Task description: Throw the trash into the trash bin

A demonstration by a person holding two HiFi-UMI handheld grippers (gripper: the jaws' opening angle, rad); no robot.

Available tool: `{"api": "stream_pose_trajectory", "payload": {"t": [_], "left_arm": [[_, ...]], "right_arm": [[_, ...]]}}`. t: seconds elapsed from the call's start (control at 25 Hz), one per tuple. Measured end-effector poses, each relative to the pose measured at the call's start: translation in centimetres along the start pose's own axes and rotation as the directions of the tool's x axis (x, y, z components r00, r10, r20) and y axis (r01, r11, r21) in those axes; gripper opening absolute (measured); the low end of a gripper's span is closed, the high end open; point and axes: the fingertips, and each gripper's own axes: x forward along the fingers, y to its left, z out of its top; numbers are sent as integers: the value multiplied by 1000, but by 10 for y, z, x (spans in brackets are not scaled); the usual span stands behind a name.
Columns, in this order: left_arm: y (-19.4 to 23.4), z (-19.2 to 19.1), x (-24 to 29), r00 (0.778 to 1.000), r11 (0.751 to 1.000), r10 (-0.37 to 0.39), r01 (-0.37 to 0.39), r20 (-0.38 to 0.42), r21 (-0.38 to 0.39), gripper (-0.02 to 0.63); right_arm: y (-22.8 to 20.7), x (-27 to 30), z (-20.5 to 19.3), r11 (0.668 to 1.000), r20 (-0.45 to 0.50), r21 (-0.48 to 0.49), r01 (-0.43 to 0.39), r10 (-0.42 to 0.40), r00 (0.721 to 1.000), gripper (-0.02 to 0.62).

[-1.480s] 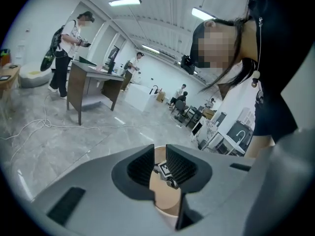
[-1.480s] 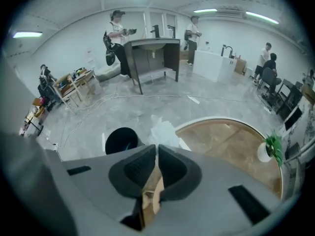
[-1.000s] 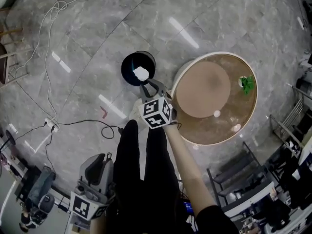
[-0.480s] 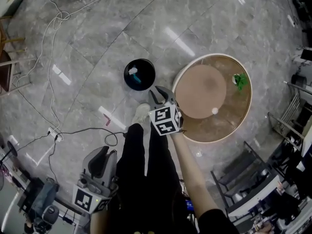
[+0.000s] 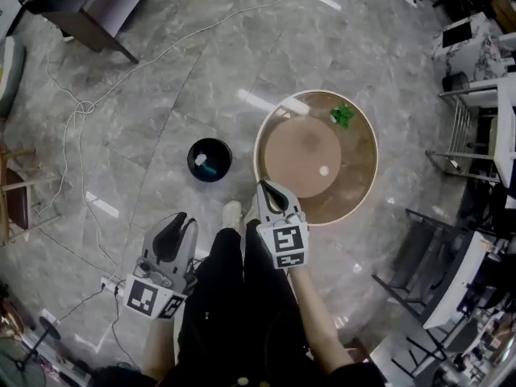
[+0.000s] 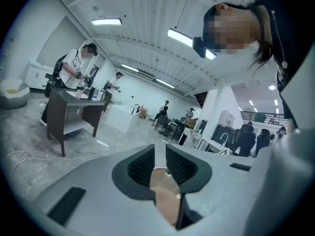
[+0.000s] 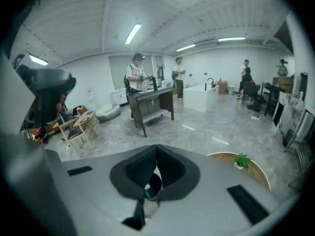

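**Head view first: trash lies in the bin, both claws empty**

Head view: the black trash bin [image 5: 219,150] stands on the grey floor just left of the round bench [image 5: 367,147], not touching it. A white lump of trash [image 5: 199,160] lies inside the bin beside a teal scrap. A small green plant [image 5: 343,116] sits by the bench's far rim, and a small white ball [image 5: 323,170] lies nearer the middle. The right claw [image 5: 267,187] hangs at the bench's near rim. The left claw [image 5: 179,221] is held beside the person's leg, well apart from the bin.

Left gripper view: the left claw [image 6: 160,156] is spread a little. Nothing sits in the narrow gap between its ribbed pads, and the brown bench top shows through it.

Right gripper view: the right claw [image 7: 157,151] has just closed, its tips pressed together on nothing. Below the tips the bin [image 7: 154,183] shows, with the plant [image 7: 242,160] off to the right.
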Motion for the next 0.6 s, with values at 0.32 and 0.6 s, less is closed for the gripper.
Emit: {"api": "stream_pose_trajectory", "payload": {"t": [0.32, 0.6], "left_arm": [[-67, 32, 33, 985, 979, -174, 174, -8, 103, 72], [-128, 44, 52, 960, 940, -271, 278, -65, 197, 72]], "right_arm": [[-22, -148, 46, 971, 247, 196, 138, -185, 951, 3], [-41, -270, 76, 937, 440, 284, 205, -317, 840, 3]]}}
